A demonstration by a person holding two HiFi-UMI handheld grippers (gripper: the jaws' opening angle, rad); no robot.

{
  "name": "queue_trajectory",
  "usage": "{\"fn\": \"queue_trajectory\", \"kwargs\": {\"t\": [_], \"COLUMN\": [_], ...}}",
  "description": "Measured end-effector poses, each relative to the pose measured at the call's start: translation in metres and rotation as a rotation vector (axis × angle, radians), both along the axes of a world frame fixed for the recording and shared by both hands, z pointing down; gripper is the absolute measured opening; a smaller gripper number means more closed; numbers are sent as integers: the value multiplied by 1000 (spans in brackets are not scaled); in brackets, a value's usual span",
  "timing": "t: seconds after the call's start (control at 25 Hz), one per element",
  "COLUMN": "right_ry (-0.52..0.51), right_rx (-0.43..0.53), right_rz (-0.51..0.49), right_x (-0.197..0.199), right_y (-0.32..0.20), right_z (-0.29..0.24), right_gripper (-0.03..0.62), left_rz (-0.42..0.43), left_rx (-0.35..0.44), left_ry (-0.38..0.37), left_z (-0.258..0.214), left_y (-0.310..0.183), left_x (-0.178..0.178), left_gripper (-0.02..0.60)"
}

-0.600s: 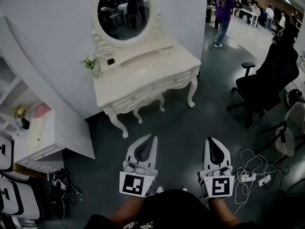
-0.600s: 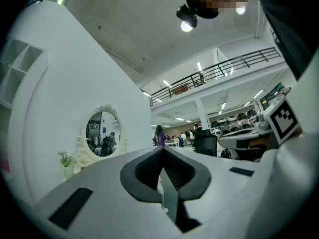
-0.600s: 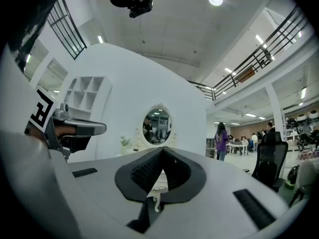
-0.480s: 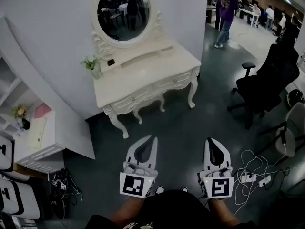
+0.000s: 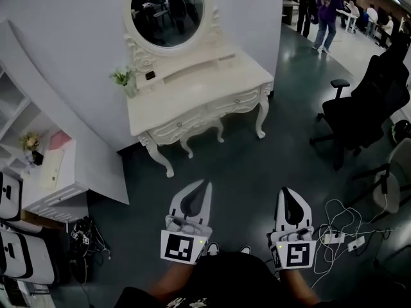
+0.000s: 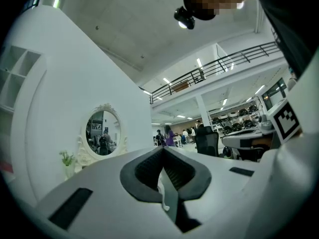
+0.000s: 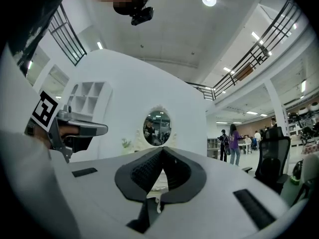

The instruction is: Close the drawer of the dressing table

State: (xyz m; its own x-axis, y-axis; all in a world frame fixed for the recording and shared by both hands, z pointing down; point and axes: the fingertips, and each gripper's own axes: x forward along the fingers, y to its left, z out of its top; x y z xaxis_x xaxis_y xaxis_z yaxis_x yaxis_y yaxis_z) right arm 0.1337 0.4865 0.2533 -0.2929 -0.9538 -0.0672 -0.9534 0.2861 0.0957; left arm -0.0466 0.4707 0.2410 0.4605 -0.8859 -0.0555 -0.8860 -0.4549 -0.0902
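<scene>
Head view shows the cream carved dressing table with oval mirror (image 5: 196, 98) well apart from both grippers, across the dark floor (image 5: 257, 165). Its drawer fronts (image 5: 183, 127) are too small to tell whether one sticks out. Left gripper (image 5: 205, 186) and right gripper (image 5: 285, 191) are held level, fingers pressed together on nothing, probably ready to push. Since the earlier frame the surface sits slightly higher in view.
</scene>
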Motion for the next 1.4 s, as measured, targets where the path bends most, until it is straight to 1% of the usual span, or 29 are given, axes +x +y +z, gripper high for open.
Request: {"fn": "queue_trajectory", "kwargs": {"t": [0.08,0.24,0.44,0.56,0.88,1.04,1.24,1.4], "right_ry": [-6,-3,-18,-14,-13,4,21,11], "right_rx": [-9,7,1,-5,15,1,4,-1], "right_rz": [-5,-36,-40,-37,-27,-19,-25,-35], "right_x": [8,23,40,49,62,68,62,56], "right_y": [2,7,14,16,3,-9,-28,-44], "right_z": [3,8,13,17,15,19,17,20], "right_gripper": [-2,-2,-2,-2,-2,-2,-2,-2], "left_rz": [-12,-35,-54,-54,-53,-43,-53,-58], "left_rx": [-7,-3,-20,-20,-7,7,-5,-12], "left_ry": [0,-1,-1,-13,-6,-3,8,8], "left_z": [2,2,11,14,14,15,18,21], "left_y": [3,11,21,23,10,-3,-18,-30], "left_x": [5,17,32,39,52,58,52,47], "left_gripper": [3,3,3,3,3,3,3,3]}}
